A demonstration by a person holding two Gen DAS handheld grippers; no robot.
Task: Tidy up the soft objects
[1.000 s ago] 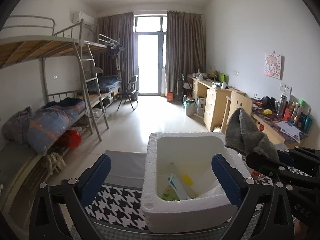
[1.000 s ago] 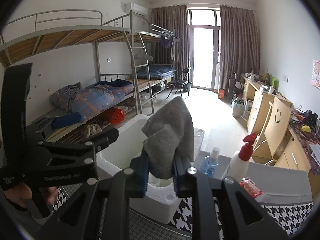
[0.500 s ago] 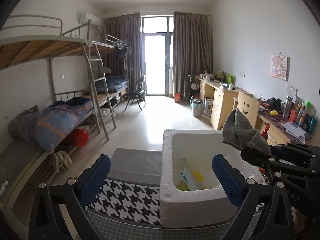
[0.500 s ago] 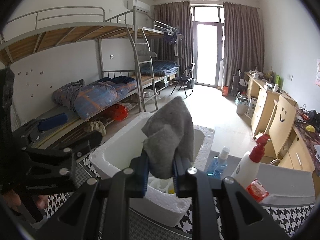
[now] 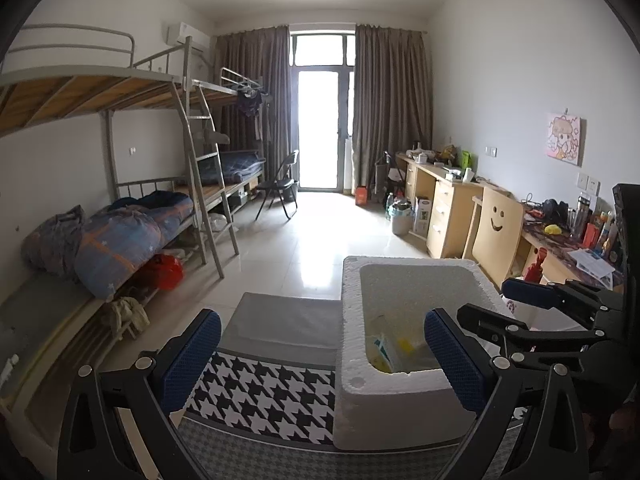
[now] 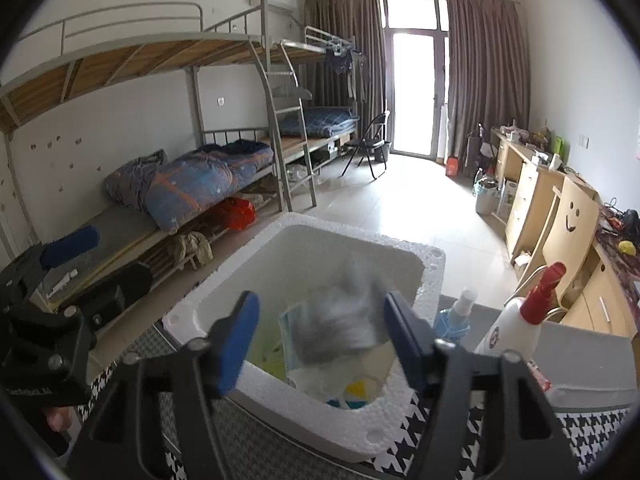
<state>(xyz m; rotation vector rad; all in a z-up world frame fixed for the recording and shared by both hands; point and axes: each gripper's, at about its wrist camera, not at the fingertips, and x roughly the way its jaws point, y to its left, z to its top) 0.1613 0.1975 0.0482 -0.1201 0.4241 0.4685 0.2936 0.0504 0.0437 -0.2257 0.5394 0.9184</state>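
Observation:
A white foam box (image 6: 224, 292) stands on the houndstooth-covered table; it also shows in the left wrist view (image 5: 352, 320). A grey cloth (image 6: 344, 320), blurred, is inside the box above packets and masks, just beyond my right gripper (image 6: 320, 336), which is open over the box's near rim. My left gripper (image 5: 320, 356) is open and empty, its right pad in front of the box's left wall. The right gripper's fingers (image 5: 528, 296) show at the right edge of the left wrist view. The cloth is hidden in the left wrist view.
A white spray bottle with a red trigger (image 6: 516, 320) and a small blue bottle (image 6: 456, 316) stand right of the box. Bunk beds (image 6: 192, 184) line the left wall, desks (image 5: 448, 208) the right wall. A grey mat (image 5: 284, 320) lies beyond the houndstooth cloth.
My right gripper opened and let go of the grey cloth, which dropped into the foam box. The left gripper shifted left relative to the box and stayed open.

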